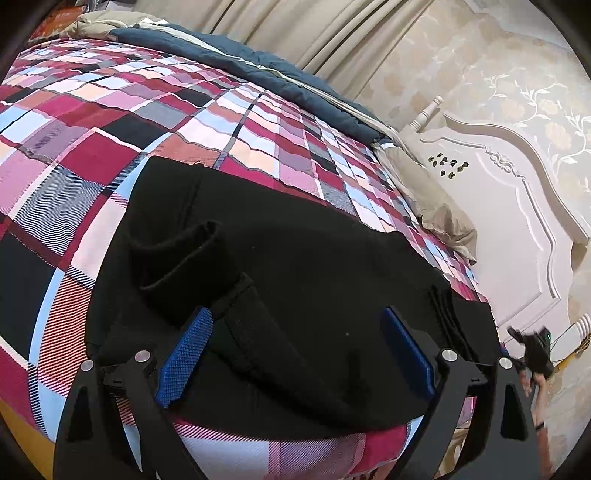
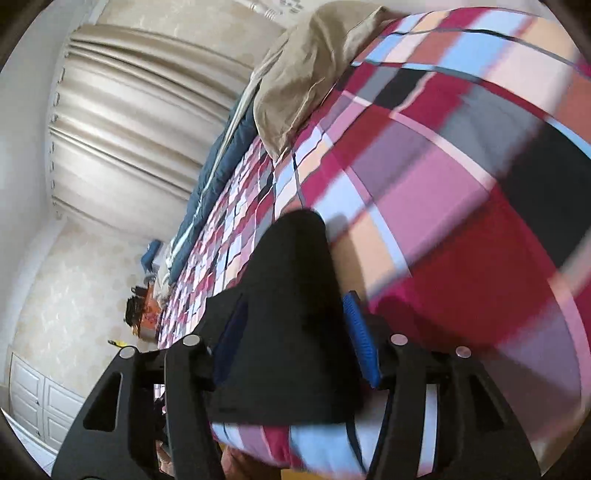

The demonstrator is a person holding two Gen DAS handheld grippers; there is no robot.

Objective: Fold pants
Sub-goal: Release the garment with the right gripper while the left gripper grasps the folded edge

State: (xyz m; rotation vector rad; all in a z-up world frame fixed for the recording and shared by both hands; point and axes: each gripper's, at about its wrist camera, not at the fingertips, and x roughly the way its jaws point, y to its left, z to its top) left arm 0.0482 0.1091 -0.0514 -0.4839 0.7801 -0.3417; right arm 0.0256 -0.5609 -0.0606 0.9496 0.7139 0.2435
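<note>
Black pants [image 1: 295, 240] lie folded on a plaid bed sheet [image 1: 110, 110], with a rolled cuff or band lying on top at their left. My left gripper [image 1: 295, 314] hovers over the near edge of the pants, its blue pads [image 1: 188, 354] spread wide and open, pressing nothing. In the right wrist view the picture is rolled and blurred. A narrow end of the pants [image 2: 295, 258] lies on the sheet [image 2: 461, 184] between the pads of my right gripper [image 2: 293, 302]. The cloth hides part of the left pad, while the right pad [image 2: 360, 343] stands beside the cloth's edge.
A tan pillow [image 1: 432, 206] and a blue duvet [image 1: 258, 62] lie along the far side of the bed. A white headboard [image 1: 498, 203] stands at the right and curtains [image 1: 314, 29] hang behind. A hand [image 1: 543, 387] shows at the right edge. White cabinets [image 2: 37, 398] line the wall.
</note>
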